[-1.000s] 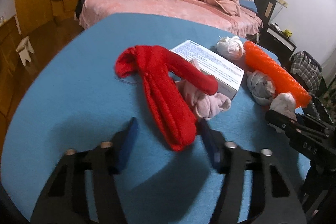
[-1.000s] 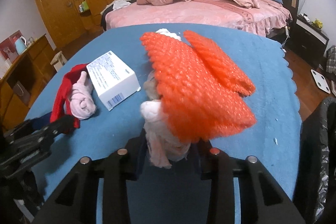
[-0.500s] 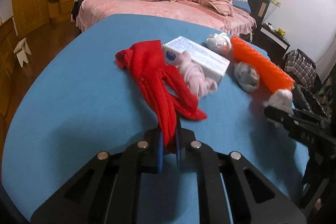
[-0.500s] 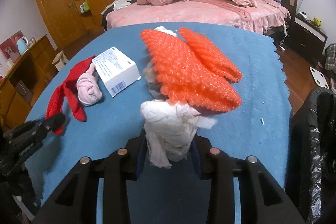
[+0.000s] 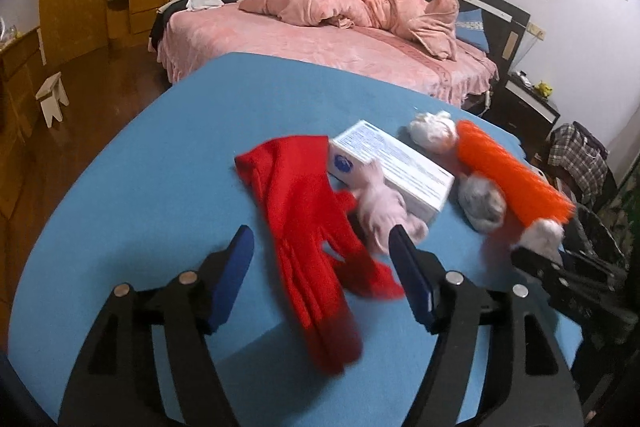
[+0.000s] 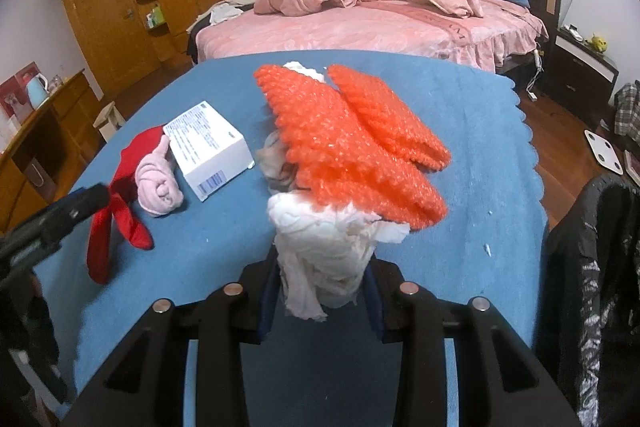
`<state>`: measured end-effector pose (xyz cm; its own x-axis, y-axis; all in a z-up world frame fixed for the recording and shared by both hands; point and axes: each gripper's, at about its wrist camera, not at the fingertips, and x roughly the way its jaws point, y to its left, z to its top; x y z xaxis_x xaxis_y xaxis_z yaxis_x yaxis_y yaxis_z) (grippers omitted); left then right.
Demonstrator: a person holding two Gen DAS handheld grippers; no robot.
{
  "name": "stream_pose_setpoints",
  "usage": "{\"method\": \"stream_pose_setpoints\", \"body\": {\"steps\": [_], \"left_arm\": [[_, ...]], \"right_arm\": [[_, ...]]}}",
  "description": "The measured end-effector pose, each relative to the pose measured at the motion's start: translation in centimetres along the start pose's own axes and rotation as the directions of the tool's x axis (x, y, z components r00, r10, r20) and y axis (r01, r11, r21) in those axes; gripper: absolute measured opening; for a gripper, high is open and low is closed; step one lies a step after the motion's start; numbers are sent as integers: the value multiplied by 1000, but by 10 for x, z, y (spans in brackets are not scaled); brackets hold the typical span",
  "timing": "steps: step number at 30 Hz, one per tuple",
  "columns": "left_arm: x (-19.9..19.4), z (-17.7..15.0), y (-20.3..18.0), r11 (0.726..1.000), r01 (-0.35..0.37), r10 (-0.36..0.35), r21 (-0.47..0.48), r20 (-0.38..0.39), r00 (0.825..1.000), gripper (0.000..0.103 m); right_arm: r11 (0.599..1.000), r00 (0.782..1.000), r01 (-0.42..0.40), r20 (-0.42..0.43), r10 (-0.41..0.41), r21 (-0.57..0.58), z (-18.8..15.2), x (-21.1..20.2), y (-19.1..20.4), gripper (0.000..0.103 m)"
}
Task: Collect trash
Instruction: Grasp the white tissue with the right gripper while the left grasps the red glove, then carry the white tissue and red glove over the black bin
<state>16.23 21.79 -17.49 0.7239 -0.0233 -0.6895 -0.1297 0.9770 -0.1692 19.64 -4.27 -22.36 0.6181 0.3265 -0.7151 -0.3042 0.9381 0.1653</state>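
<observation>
tabletop (image 5: 160,155) blue, carries all trash | red cloth (image 5: 308,235) limp, light, we'd pinch mid-fold; left hand-held gripper (image 5: 320,251) opening astride it, no grip | right hand-held gripper (image 6: 320,291) clamps soft white tissue wad (image 6: 324,247), near edge

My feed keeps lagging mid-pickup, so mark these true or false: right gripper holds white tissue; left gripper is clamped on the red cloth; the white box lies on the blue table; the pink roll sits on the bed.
1. The right gripper holds a white tissue wad. True.
2. The left gripper is clamped on the red cloth. False: its jaws are opening, and the cloth lies between them unpressed.
3. The white box lies on the blue table. True.
4. The pink roll sits on the bed. False: it is on the table, beside the box.
</observation>
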Motion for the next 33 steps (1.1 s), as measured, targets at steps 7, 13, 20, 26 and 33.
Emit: {"method": "stream_pose_setpoints", "body": {"steps": [7, 13, 20, 26, 33], "left_arm": [[35, 6, 12, 999, 20, -22, -27, -86, 996, 26], [28, 3, 20, 998, 3, -6, -56, -57, 998, 8], [-3, -4, 11, 1000, 1, -1, -26, -6, 1000, 7], [-21, -6, 2, 999, 32, -32, -9, 5, 999, 7], [-45, -2, -12, 998, 60, -60, 6, 49, 997, 7]], "right_arm": [[999, 999, -44, 13, 44, -1, 1, -5, 1, 37], [997, 997, -69, 23, 70, -31, 0, -14, 10, 37], [996, 996, -80, 26, 81, -34, -4, -24, 12, 37], [996, 997, -78, 27, 79, -36, -8, -31, 14, 37], [996, 995, -80, 61, 82, -30, -2, -49, 9, 37]]}}
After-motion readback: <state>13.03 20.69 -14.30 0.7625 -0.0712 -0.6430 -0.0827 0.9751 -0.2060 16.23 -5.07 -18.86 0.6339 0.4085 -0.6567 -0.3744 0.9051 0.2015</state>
